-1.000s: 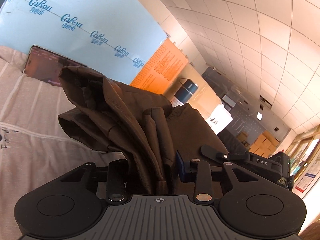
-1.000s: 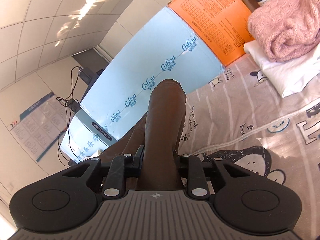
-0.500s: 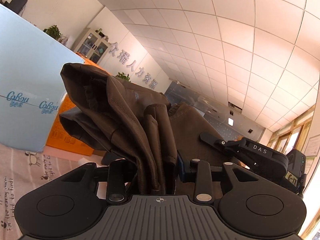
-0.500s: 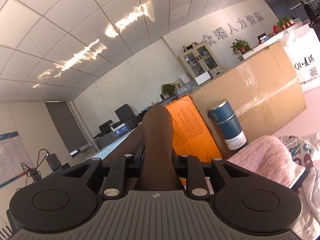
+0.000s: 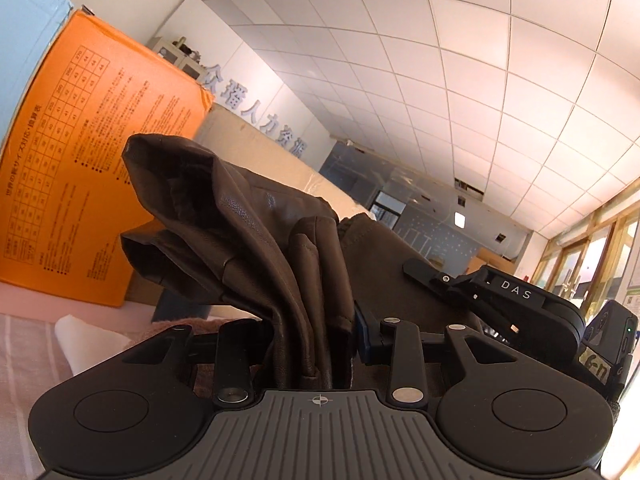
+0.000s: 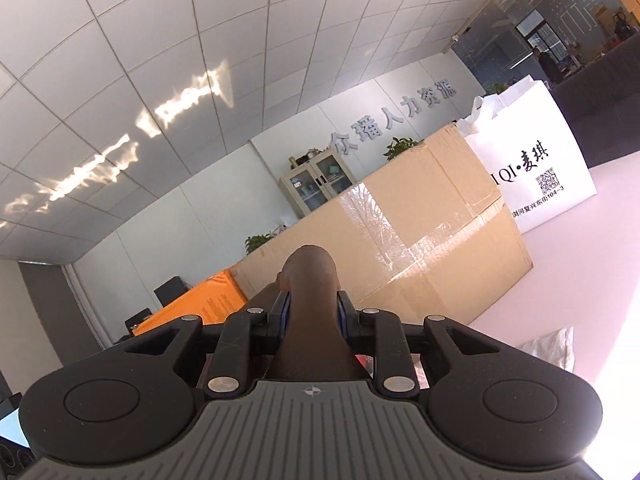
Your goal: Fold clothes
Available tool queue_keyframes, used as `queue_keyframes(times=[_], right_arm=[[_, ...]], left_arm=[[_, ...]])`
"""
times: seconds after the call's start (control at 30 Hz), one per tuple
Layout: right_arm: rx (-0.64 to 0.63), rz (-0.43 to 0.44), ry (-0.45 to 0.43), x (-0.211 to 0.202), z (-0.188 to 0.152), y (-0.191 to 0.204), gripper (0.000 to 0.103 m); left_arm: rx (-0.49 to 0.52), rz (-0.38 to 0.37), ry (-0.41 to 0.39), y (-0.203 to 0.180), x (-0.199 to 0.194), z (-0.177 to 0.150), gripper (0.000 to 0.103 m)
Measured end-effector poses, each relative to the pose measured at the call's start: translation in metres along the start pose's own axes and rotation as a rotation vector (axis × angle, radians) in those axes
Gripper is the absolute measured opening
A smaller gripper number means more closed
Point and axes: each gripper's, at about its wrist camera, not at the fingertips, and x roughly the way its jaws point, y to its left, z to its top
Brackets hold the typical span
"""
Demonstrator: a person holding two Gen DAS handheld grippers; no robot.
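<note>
A dark brown garment (image 5: 248, 240) is bunched in thick folds between the fingers of my left gripper (image 5: 316, 344), which is shut on it and tilted up toward the ceiling. My right gripper (image 6: 310, 312) is shut on another part of the same brown garment (image 6: 310, 280), a rounded fold standing up between the blue pads. The right gripper's body (image 5: 520, 300) shows at the right of the left wrist view, close beside the cloth. The bed surface is almost out of both views.
An orange box (image 5: 88, 184) and a large taped cardboard box (image 6: 420, 232) stand ahead. A white bag (image 6: 532, 168) stands right of the cardboard box. White folded cloth (image 5: 84, 344) lies low left on the striped sheet (image 5: 24, 360).
Both grippers have lifted and tilted upward with the brown garment held. The bed, pink sweater and blue board have dropped out of view; the boxes, wall and ceiling now fill the views.
</note>
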Motion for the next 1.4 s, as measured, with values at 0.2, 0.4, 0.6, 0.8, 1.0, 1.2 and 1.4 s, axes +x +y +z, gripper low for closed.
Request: queue_keyframes(times=[0.2,0.4,0.6,0.8,1.0,1.2,1.4], right_arm=[[-0.064,-0.242,0.077,0.044,-0.029,-0.030,0.026],[-0.117,-0.377,0.145,0.059,-0.052,-0.035,0.046],[-0.091,-0.491,0.226,0.063,-0.063,-0.053,0.065],[-0.022,-0.511,0.239,0.060,-0.062,-0.062,0.077],[0.083,-0.460,0.250,0.048,-0.039,-0.054,0.090],[0.127,-0.291,0.185,0.017,-0.007,-0.012,0.097],[0.140,-0.242,0.075,-0.016,0.011,0.028,0.103]], left_arm=[[-0.011,0.146,0.020,0.023,-0.002,-0.027,0.047],[-0.041,0.252,-0.070,0.028,-0.031,-0.039,0.089],[-0.051,0.326,0.062,0.047,-0.019,-0.047,0.103],[-0.030,0.319,0.059,0.047,-0.022,-0.053,0.103],[0.029,0.338,-0.056,0.028,-0.045,-0.051,0.103],[0.065,0.351,-0.053,0.014,-0.076,-0.043,0.103],[0.154,0.371,-0.033,0.002,-0.119,-0.035,0.103]])
